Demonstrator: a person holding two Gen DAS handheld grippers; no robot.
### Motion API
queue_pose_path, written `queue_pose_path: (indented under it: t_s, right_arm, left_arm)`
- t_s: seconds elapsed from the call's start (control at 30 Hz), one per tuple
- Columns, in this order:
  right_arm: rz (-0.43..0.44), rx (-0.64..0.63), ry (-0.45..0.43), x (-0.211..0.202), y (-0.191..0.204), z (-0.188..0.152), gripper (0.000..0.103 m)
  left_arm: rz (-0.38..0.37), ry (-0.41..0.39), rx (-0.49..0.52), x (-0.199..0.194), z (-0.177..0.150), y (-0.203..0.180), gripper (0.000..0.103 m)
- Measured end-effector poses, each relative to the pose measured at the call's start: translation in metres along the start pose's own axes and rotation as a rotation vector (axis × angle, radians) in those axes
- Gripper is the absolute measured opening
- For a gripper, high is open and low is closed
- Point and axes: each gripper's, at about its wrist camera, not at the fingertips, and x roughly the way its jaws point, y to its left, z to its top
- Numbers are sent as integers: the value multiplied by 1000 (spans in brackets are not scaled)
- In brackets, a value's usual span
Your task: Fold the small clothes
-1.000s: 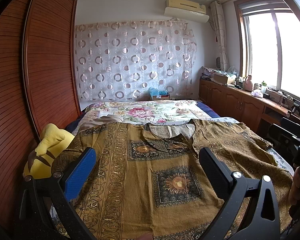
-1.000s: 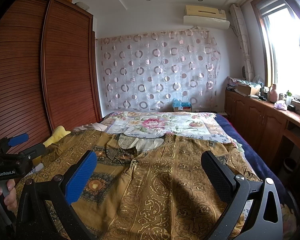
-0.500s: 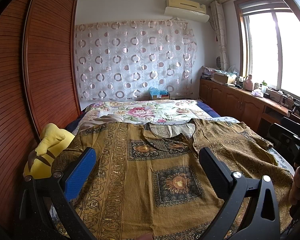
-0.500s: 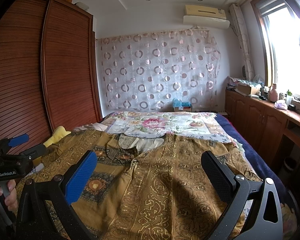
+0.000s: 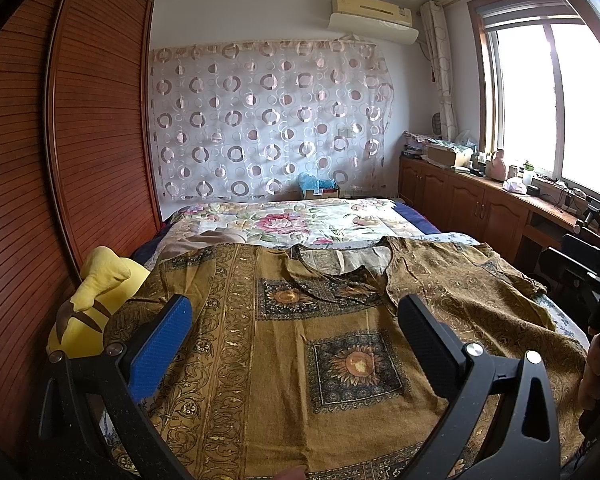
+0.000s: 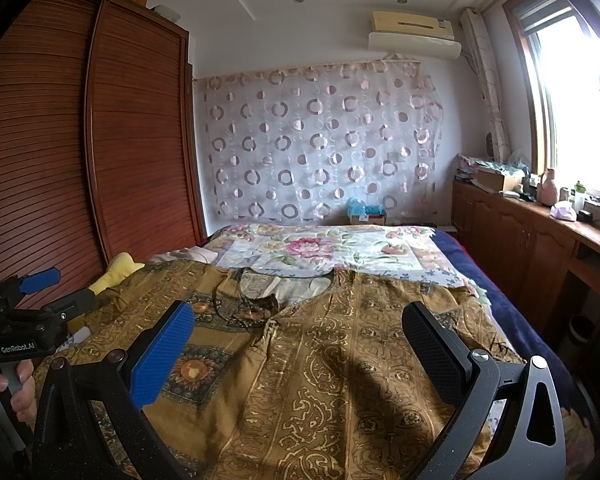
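Lying spread flat on the bed, front side up with the neckline toward the far wall, the brown patterned shirt covers most of the near half of the mattress, over a floral sheet. The left claw hovers above the shirt's middle with its jaws wide apart and nothing between them; the right claw likewise hangs over the cloth, fully spread and empty. A yellow plush toy sits at the bed's edge beside the wardrobe, touching or just under the shirt's sleeve area; which one is hard to tell.

The fabric looks thin, light and limp, with soft creases near the collar, so it will likely drape and sag when lifted rather than hold a line. A pinch at a single layer could slide; taking hold at the hem corners or the shoulder seams, where the cloth is doubled, seems the surest grip. Lifting one side slowly should keep the fold edge straight. The plush toy may snag that sleeve as it comes over.
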Motion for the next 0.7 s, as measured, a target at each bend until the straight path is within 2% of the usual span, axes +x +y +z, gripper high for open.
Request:
queue_pose_path:
  t_s: [0.23,0.7]
  right_arm:
    - [21,-7,17,7,2,-2,103]
    - [78,-53,69,18,7,-4,103]
  left_arm:
    - [4,25,-1,-10,9,16,103]
    - [47,138,-22,26,-22,72,103]
